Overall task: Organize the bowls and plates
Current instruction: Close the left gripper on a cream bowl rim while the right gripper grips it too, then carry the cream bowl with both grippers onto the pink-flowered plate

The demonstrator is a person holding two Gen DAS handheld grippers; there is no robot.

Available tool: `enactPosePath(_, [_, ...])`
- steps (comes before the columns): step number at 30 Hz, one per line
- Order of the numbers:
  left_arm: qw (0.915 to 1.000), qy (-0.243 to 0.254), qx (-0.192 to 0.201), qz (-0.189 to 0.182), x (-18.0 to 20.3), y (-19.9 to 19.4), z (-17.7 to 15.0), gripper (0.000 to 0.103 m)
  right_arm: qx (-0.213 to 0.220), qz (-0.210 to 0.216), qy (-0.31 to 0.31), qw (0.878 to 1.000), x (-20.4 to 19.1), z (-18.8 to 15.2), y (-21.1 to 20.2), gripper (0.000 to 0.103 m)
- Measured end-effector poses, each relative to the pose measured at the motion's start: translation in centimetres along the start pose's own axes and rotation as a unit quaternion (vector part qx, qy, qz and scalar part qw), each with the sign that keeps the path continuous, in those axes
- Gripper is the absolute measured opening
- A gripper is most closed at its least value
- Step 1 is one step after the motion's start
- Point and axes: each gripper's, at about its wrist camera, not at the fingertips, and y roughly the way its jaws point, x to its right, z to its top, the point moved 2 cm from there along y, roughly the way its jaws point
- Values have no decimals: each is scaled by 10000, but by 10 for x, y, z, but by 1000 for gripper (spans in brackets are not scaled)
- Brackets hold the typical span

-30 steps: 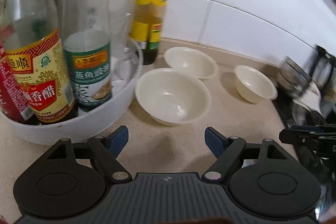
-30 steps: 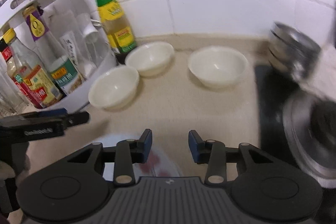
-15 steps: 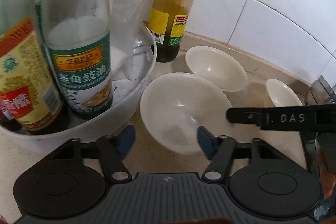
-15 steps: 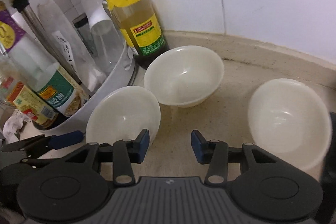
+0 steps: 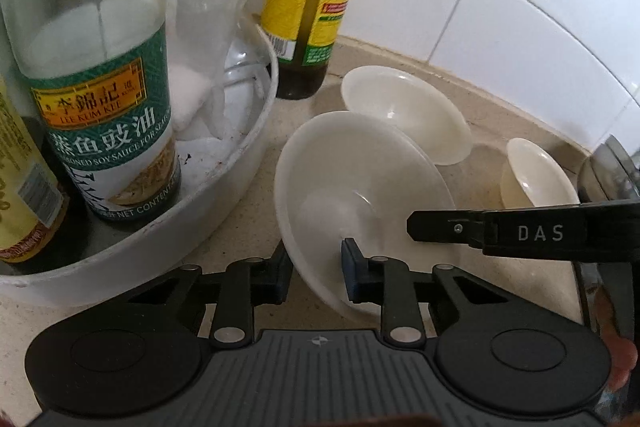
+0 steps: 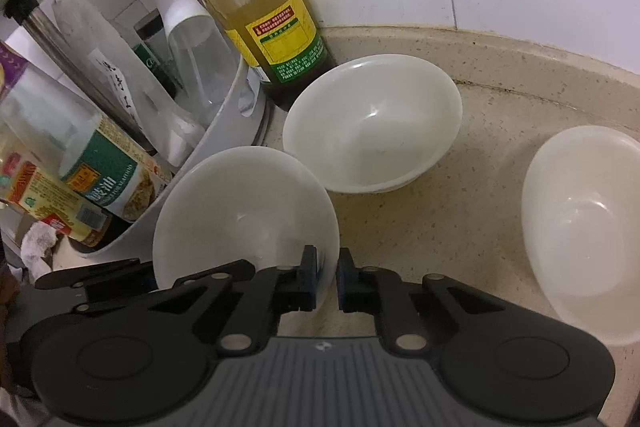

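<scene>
Bowl nearest me [image 5: 360,195], on the counter [image 5: 248,227] beside the condiment tray [image 5: 224,195]: my left hand-held gripper [image 5: 316,273] has just closed, pinching its near rim. From the right view, my right hand-held gripper [image 6: 326,277] has just clamped the same bowl's right edge. I'd lift evenly with both, level, clear of the middle bowl [image 6: 372,123] just ahead.

The soy sauce bottle [image 5: 104,99] and oil bottle [image 6: 256,7] lose their tops off-frame.
</scene>
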Motion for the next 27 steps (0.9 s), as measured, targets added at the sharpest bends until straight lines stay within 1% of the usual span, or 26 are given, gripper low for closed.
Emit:
enactPosePath(4, [9997,165,-14,-166,8,-15,-7,33,31,109,22,9999,-2,-10,-21,12])
enactPosePath(7, [9992,337,-5,-213,19,-25,-12,34,0,132,101,9999,-1,-21,-34,12])
enactPosePath(12, [9984,477,15,-299,32,-31,-16,35,102,35,220,9997,1,-30,-51,12])
enactPosePath(20, [9973,648,142,-304,43,-45,-19,35,264,-1,273,9993,-2,-43,-71,12])
enactPosePath(27, [9959,806,339,-233,56,-69,-28,36,454,32,170,9988,-10,-56,-98,12])
